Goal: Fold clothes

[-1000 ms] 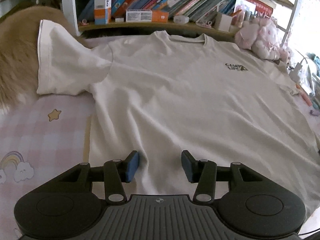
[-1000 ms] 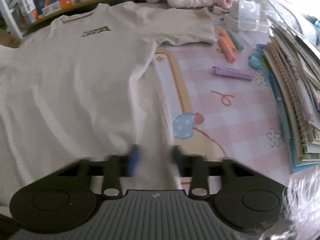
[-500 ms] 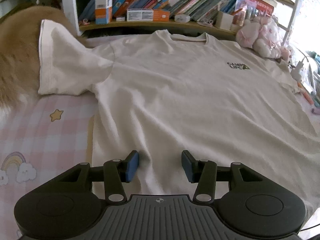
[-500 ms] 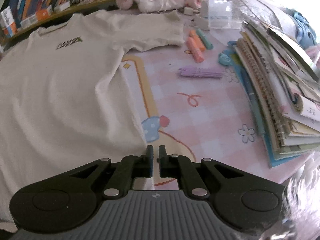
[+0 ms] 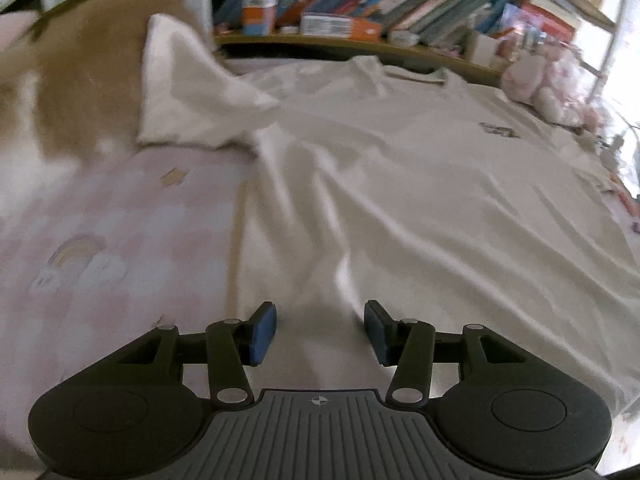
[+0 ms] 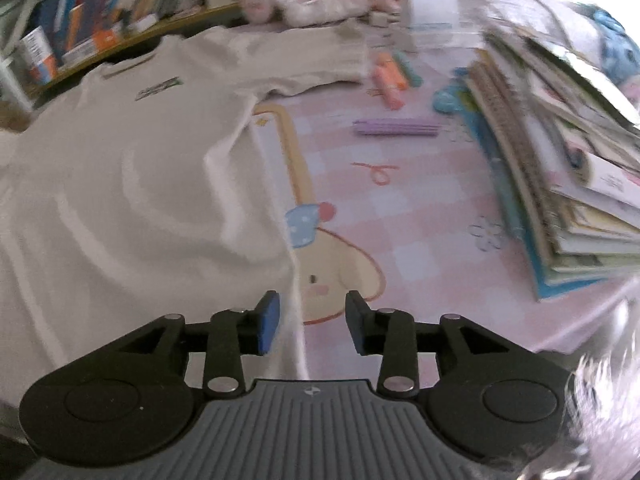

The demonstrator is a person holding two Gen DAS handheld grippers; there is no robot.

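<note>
- the white t-shirt point(image 5: 420, 184) lay spread flat, front up, on the pink checked tabletop point(image 6: 420, 216), collar toward the bookshelf point(image 5: 360, 4).
- the left gripper point(image 5: 320, 330) stood with fingers apart over the bottom hem near the shirt's left edge.
- the right gripper point(image 6: 312, 322) stood with fingers apart, straddling the shirt's right side edge.
- judgement: each gripper should pinch both layers at the hem corners, level, before any lifting.
</note>
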